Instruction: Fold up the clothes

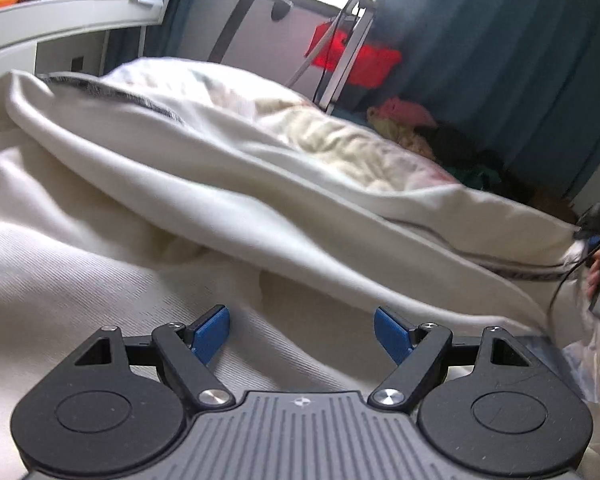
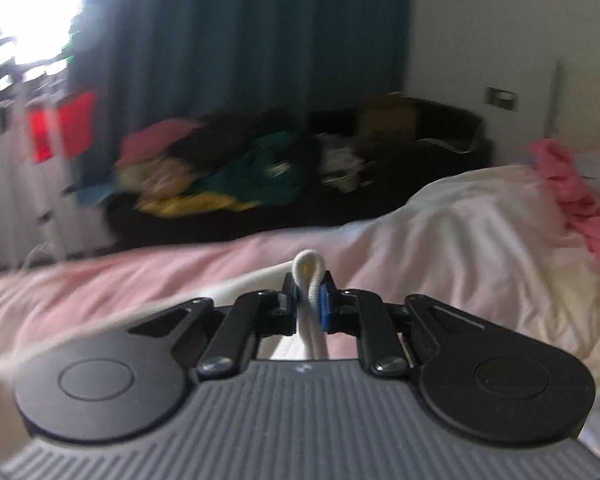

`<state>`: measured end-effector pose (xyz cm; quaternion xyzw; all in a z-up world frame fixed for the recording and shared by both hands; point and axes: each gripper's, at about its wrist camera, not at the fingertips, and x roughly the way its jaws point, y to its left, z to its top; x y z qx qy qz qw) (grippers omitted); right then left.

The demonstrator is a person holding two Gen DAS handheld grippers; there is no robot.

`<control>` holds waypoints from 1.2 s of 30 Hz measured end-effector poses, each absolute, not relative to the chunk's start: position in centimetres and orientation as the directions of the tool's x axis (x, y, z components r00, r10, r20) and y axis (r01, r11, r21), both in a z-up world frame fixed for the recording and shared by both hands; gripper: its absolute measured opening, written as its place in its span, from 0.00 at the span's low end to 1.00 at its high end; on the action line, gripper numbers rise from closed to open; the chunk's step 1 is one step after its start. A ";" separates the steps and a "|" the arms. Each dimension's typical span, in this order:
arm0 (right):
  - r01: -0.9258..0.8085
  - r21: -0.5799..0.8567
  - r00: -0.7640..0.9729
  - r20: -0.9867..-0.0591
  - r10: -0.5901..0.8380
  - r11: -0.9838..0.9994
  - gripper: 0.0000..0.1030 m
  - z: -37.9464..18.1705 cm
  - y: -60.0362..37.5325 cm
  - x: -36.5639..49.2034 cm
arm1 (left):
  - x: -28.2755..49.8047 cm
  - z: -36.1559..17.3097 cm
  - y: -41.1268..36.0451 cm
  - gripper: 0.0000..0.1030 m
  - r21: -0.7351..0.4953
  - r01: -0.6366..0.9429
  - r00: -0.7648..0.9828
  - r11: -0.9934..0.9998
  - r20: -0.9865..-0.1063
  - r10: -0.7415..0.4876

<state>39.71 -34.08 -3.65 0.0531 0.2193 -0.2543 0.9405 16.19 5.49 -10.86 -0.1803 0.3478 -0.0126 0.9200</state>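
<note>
A cream-white garment with a dark trimmed edge lies rumpled across the bed in the left wrist view. My left gripper is open, its blue pads spread just above the cloth, holding nothing. My right gripper is shut on a folded edge of the white garment, which loops up between the pads. The right gripper also shows at the far right of the left wrist view, pulling the garment's edge taut.
The bed has a pink-white duvet. A pink cloth lies at the right. A dark sofa with a pile of coloured clothes stands behind, before teal curtains. A white desk and a red box are at the back.
</note>
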 end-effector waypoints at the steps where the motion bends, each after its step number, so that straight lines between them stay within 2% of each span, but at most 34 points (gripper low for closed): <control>1: 0.503 0.000 0.775 -0.444 -0.451 0.864 0.27 -3.6 -34.8 39.9 | 16.4 -11.0 5.3 0.79 -0.339 -0.102 0.756 0.935 -0.638 -0.149; 3: 0.500 0.019 0.781 -0.441 -0.442 0.866 0.52 -3.5 -36.1 39.8 | 16.7 -11.2 4.9 0.79 -0.330 -0.096 0.756 0.939 -0.638 -0.147; 4: 0.492 0.023 0.793 -0.425 -0.436 0.871 0.74 -3.6 -36.5 39.2 | 16.7 -11.2 4.7 0.79 -0.323 -0.090 0.759 0.942 -0.635 -0.146; 5: 0.483 0.027 0.804 -0.410 -0.431 0.875 0.89 -3.8 -36.9 38.6 | 16.7 -11.2 4.5 0.79 -0.319 -0.084 0.759 0.944 -0.634 -0.146; 8: 0.484 0.069 0.816 -0.395 -0.421 0.873 0.91 -4.1 -38.5 36.1 | 16.5 -11.4 4.0 0.79 -0.307 -0.068 0.761 0.949 -0.631 -0.149; 12: 0.507 0.241 0.828 -0.404 -0.390 0.827 0.91 -5.5 -41.2 30.6 | 15.9 -11.5 4.1 0.79 -0.342 -0.061 0.759 0.938 -0.626 -0.179; 14: 0.479 0.379 0.854 -0.410 -0.320 0.792 0.91 -7.5 -42.0 27.1 | 15.8 -11.6 4.4 0.79 -0.372 -0.058 0.761 0.926 -0.617 -0.200; 18: 0.407 0.637 0.884 -0.454 -0.108 0.655 0.92 -13.3 -43.2 24.0 | 16.5 -11.1 4.9 0.79 -0.303 -0.085 0.762 0.949 -0.634 -0.134; 20: 0.420 0.642 0.850 -0.526 -0.030 0.641 0.89 -15.3 -43.3 25.5 | 16.8 -11.0 6.2 0.79 -0.357 -0.135 0.749 0.924 -0.648 -0.141; 21: 0.432 0.630 0.841 -0.540 -0.037 0.646 0.86 -15.6 -43.3 26.3 | 16.8 -11.1 6.9 0.79 -0.397 -0.162 0.749 0.903 -0.645 -0.149; 24: 0.446 0.657 0.853 -0.517 -0.067 0.608 0.75 -16.0 -44.2 28.5 | 16.7 -11.1 7.6 0.79 -0.428 -0.200 0.747 0.881 -0.649 -0.146; 25: 0.469 0.656 0.841 -0.537 -0.070 0.591 0.62 -16.1 -44.7 29.5 | 16.9 -11.1 7.7 0.79 -0.432 -0.206 0.746 0.878 -0.650 -0.145; 26: 0.501 0.641 0.818 -0.570 -0.077 0.582 0.32 -16.0 -45.2 30.5 | 17.1 -11.1 7.6 0.79 -0.436 -0.210 0.749 0.875 -0.647 -0.143; 27: 0.532 0.624 0.795 -0.601 -0.083 0.573 0.16 -15.9 -45.7 31.6 | 17.3 -11.1 7.5 0.79 -0.436 -0.209 0.754 0.875 -0.642 -0.140; 28: 0.547 0.607 0.777 -0.624 -0.080 0.577 0.10 -15.4 -45.9 32.7 | 17.6 -11.0 7.2 0.79 -0.428 -0.206 0.759 0.880 -0.638 -0.132; 30: 0.539 0.575 0.767 -0.638 -0.075 0.616 0.07 -13.2 -46.1 34.5 | 18.1 -10.9 6.8 0.79 -0.407 -0.193 0.765 0.893 -0.632 -0.123; 32: 0.501 0.540 0.794 -0.598 -0.110 0.677 0.06 -9.7 -46.0 35.2 | 18.3 -10.8 6.5 0.79 -0.397 -0.186 0.772 0.899 -0.625 -0.116; 36: 0.401 0.590 0.902 -0.389 -0.189 0.700 0.05 -3.6 -46.9 32.1 | 17.7 -10.6 6.7 0.79 -0.416 -0.154 0.783 0.896 -0.605 -0.146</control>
